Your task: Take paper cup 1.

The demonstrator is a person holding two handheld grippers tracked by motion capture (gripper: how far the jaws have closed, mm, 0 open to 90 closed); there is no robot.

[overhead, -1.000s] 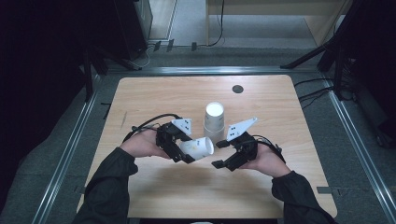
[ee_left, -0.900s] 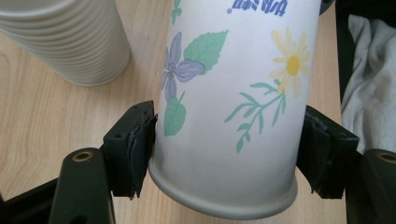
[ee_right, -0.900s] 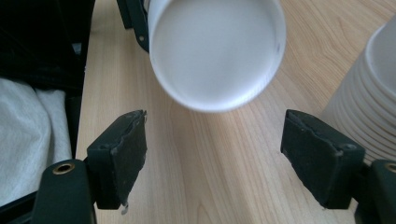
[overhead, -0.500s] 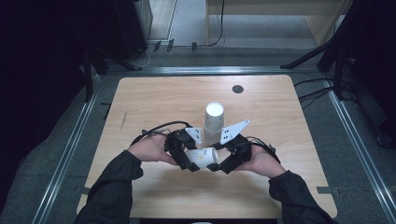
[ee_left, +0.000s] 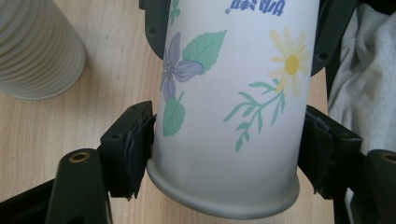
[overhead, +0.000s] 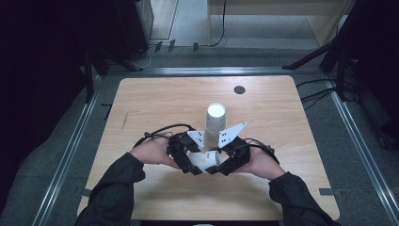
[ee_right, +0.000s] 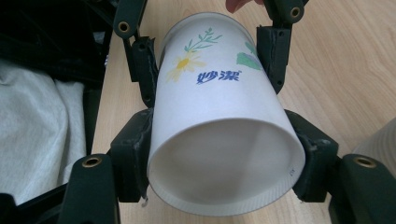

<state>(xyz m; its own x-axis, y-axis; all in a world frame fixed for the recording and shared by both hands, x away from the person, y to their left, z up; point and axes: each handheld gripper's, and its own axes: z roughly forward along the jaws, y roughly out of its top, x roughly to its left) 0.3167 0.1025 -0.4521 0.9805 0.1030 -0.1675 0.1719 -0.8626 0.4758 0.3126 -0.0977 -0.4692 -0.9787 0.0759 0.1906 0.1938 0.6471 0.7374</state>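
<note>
A white paper cup (overhead: 204,159) printed with flowers lies level above the table between my two grippers. My left gripper (overhead: 194,162) holds its rolled-rim end: both pads touch the cup (ee_left: 229,116) after the jaws have just been opening a little. My right gripper (overhead: 218,163) has just been closing and now presses on the other end of the cup (ee_right: 219,116), whose hollow faces its camera. The left gripper (ee_left: 229,140) and right gripper (ee_right: 224,154) face each other along the cup.
A stack of upturned white cups (overhead: 215,123) stands on the wooden table (overhead: 155,103) just behind the grippers, also the ribbed stack (ee_left: 37,51). A small dark disc (overhead: 239,90) lies at the far right. Metal rails (overhead: 70,150) border the table.
The two grippers have drawn together near the table's front. The right gripper's wide jaws have closed around the free end of the cup that the left gripper held alone.
</note>
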